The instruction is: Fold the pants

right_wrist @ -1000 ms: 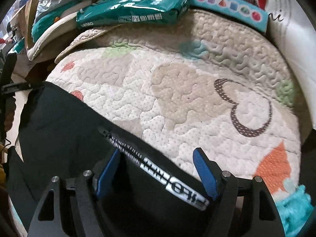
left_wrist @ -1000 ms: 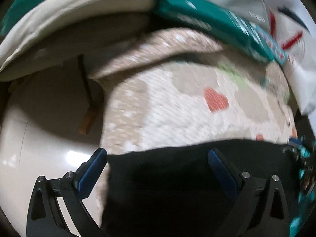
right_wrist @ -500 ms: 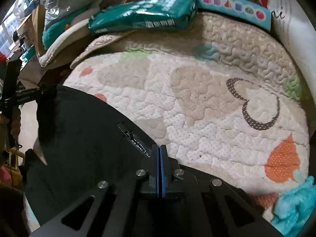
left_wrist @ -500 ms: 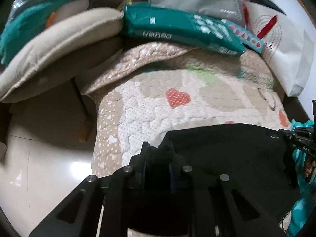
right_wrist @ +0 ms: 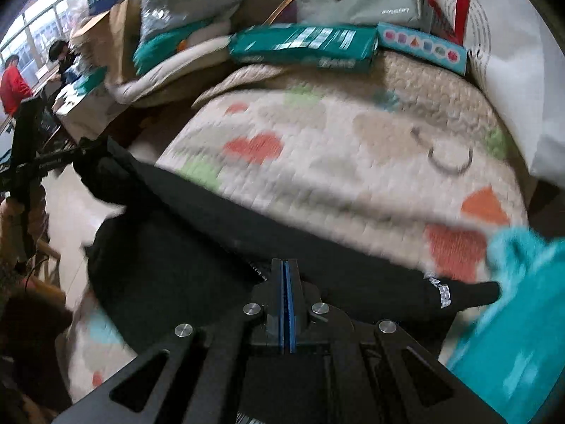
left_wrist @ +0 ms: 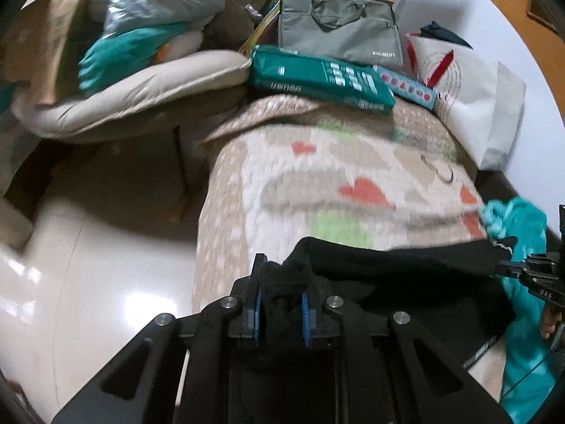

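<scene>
The black pants point(left_wrist: 406, 272) hang stretched across the near end of the heart-patterned quilt point(left_wrist: 317, 183). My left gripper point(left_wrist: 280, 304) is shut on a bunched corner of the pants. In its view my right gripper point(left_wrist: 503, 268) pinches the other end at the far right. In the right wrist view the pants point(right_wrist: 212, 219) run from my right gripper point(right_wrist: 286, 279), shut on their edge, to my left gripper point(right_wrist: 79, 155) at the left. The quilt point(right_wrist: 353, 141) lies beyond. A white logo strip point(right_wrist: 441, 293) shows on the fabric.
A teal garment point(right_wrist: 522, 300) lies at the quilt's right end. At the far end sit a teal packet point(left_wrist: 317, 81), a grey bag point(left_wrist: 339, 31), a white paper bag point(left_wrist: 476, 106) and a beige cushion point(left_wrist: 134, 95). Glossy floor point(left_wrist: 88, 282) lies left. Two people point(right_wrist: 14, 81) sit far off.
Both grippers closed on the near edge of the pants, then rose and drew back. The pants' edge came up off the quilt, stretched between them.
</scene>
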